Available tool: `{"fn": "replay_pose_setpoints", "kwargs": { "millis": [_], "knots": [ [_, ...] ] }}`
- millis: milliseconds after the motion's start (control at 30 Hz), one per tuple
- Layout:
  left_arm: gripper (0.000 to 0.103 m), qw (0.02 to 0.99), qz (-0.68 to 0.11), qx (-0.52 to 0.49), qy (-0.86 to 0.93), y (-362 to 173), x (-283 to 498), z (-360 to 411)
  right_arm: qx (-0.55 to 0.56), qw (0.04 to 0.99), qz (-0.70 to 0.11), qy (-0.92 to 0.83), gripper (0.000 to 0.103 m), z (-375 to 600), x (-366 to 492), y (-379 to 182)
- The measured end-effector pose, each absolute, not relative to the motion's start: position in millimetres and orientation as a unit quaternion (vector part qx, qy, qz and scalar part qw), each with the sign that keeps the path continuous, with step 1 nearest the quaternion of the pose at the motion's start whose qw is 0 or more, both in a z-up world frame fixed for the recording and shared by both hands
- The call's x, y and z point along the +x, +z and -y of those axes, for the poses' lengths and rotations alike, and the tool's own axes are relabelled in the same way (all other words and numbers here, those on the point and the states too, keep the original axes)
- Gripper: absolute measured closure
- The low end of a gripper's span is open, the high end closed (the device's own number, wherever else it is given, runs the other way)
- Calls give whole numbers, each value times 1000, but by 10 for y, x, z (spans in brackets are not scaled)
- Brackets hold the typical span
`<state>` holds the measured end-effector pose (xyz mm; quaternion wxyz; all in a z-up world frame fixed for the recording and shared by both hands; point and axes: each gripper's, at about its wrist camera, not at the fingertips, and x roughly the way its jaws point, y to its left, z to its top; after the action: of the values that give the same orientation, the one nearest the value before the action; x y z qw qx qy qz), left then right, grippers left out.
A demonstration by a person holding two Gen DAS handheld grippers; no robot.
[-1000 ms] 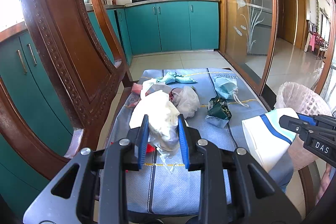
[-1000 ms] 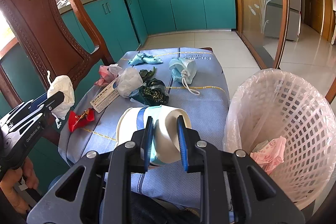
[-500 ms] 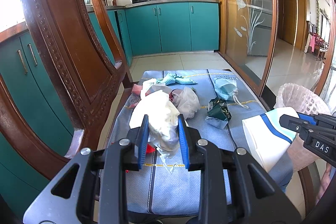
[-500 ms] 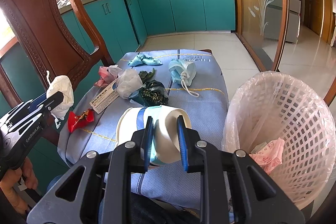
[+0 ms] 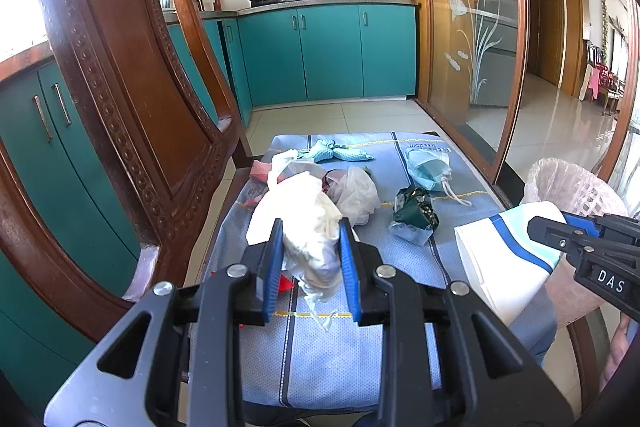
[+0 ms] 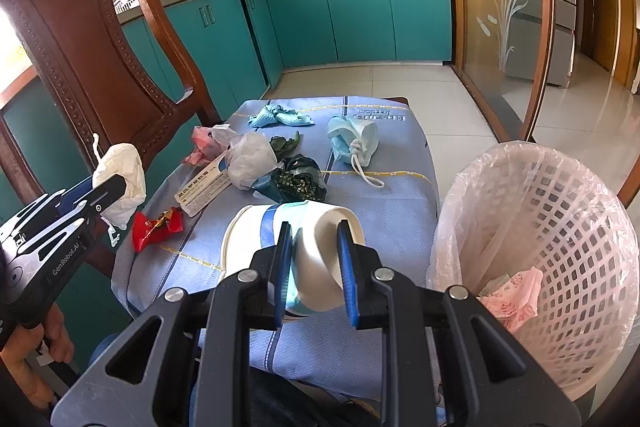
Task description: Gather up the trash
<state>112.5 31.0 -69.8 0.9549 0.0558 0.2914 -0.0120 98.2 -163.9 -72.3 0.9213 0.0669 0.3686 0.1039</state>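
Observation:
My left gripper (image 5: 310, 227) is shut on a crumpled white tissue wad (image 5: 304, 227), held above the left side of the blue cloth (image 5: 332, 355); the wad also shows in the right wrist view (image 6: 120, 183). My right gripper (image 6: 314, 231) is shut on a squashed white paper cup with a blue stripe (image 6: 272, 231), held just left of the pink mesh trash basket (image 6: 560, 227). The cup also shows in the left wrist view (image 5: 504, 251). On the cloth lie a clear plastic bag (image 6: 252, 159), a dark green wrapper (image 6: 292, 181), a blue face mask (image 6: 352, 139), a red wrapper (image 6: 154, 227) and a white box (image 6: 204, 187).
A carved wooden chair back (image 5: 120, 87) stands close on the left. A teal cloth scrap (image 6: 280, 117) and pink wrapper (image 6: 200, 143) lie at the cloth's far end. The basket holds pink trash (image 6: 512, 295). Teal kitchen cabinets (image 5: 328, 55) and a glass partition (image 5: 472, 47) stand behind.

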Motion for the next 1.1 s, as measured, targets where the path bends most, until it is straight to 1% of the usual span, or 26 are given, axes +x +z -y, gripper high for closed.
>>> {"fn": "replay_pose_setpoints", "kwargs": {
  "millis": [667,900,1100],
  "knots": [
    [75,954,-294,50,-13,-712,1112,-308,63,924,-362,104,80,1627,976,-684],
    [75,960,-275,38,-24,-517,1018,-299,65,941,-319,92,80,1788,898,-401],
    [76,957,-274,14,-96,-366,1037,-75,79,956,-280,36,80,2385,757,-195]
  ]
}}
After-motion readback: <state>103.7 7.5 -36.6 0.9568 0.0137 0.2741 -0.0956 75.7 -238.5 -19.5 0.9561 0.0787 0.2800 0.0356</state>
